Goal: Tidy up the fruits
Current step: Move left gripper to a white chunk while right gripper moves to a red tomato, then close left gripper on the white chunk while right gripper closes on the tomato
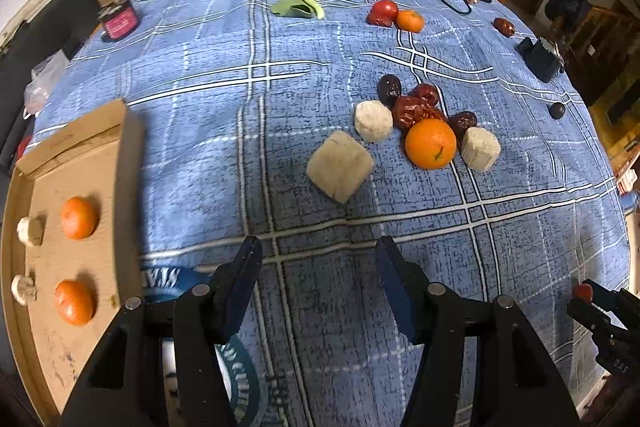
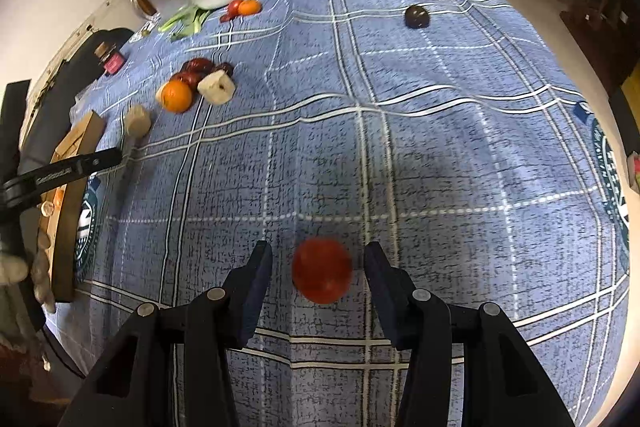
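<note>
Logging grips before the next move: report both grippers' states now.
Left gripper: open, empty.
Right gripper: open; red tomato between the jaws, gaps either side.

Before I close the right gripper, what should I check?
1. Red fruit sits between the right gripper jaws: ok.
2. Pads touching the fruit: not ok, gaps on both sides.
3. Fruit resting on the tablecloth: cannot tell, it is blurred.
4. Left gripper open and empty: ok.
5. Cardboard box has bare floor left: ok.
</note>
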`<state>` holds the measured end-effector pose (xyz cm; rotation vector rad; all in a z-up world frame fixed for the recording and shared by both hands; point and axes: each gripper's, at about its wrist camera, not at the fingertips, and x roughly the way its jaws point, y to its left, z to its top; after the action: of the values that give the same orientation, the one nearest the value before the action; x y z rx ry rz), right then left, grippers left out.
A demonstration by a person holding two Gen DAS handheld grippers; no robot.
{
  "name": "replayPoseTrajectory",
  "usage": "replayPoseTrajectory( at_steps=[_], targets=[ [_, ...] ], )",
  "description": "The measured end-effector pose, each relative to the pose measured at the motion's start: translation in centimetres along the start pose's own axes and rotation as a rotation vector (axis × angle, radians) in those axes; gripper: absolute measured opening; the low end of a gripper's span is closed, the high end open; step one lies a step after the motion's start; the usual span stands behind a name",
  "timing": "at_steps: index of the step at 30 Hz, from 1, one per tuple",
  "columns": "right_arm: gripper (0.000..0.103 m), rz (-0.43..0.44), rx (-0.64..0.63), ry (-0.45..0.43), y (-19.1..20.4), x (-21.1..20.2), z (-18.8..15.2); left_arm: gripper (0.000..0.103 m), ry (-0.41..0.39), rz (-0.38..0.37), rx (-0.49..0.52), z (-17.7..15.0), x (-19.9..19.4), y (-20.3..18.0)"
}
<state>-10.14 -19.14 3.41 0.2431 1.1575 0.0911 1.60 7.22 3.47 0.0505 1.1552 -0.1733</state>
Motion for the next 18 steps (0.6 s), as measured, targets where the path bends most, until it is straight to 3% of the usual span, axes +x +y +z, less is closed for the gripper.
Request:
replayPoseTrajectory(
  at_steps=[7, 12, 13, 14, 18],
  targets=[
    [0.051, -0.003, -0.003, -0.003, 0.0, 0.0, 0.1, 0.058, -0.023, -0.025, 0.067, 2.2, 1.6, -0.6],
    [0.033, -0.002, 0.001, 0.001, -0.1, -0.1, -0.3, 0.058, -0.006, -0.013, 0.099, 3.1, 3.1, -0.8],
    [0.032, -0.003, 0.003, 0.001, -0.1, -0.2, -0.3, 0.052, -0.012, -0.006, 0.111, 3.2, 3.1, -0.9],
    [0.032, 0.0, 0.009, 0.002, -0.2, -0.3, -0.4, 0.039, -0.016, 0.0, 0.121, 3.3, 3.1, -1.0],
    [0.032, -0.002, 0.025, 0.0, -0.2, -0.7, -0.8, 0.035, -0.02, -0.024, 0.11, 3.3, 2.5, -0.9]
  ],
)
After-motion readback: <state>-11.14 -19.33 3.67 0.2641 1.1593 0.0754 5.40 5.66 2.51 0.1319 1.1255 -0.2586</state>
